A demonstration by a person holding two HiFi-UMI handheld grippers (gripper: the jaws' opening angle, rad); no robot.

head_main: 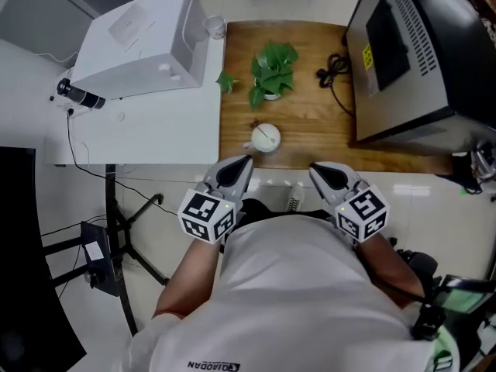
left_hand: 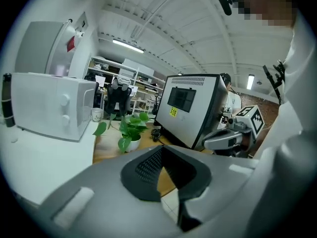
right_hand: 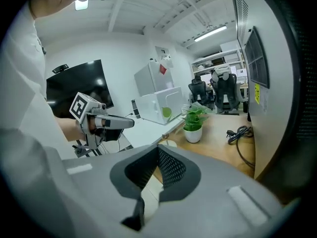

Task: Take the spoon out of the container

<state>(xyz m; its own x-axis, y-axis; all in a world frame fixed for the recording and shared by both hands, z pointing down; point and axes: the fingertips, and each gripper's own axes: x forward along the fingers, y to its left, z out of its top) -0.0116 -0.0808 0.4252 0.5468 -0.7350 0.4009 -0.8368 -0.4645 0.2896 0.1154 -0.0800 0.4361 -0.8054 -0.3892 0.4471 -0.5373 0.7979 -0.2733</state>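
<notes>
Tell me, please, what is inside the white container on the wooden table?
From above, the container shows a round white top with a faint line, possibly the spoon. Anything deeper inside is too small to tell.

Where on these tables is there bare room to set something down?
The wooden table is bare between the white container and the grey machine, below the black cable. The white table is bare too, in front of the white appliance. Crowded around the plant.
</notes>
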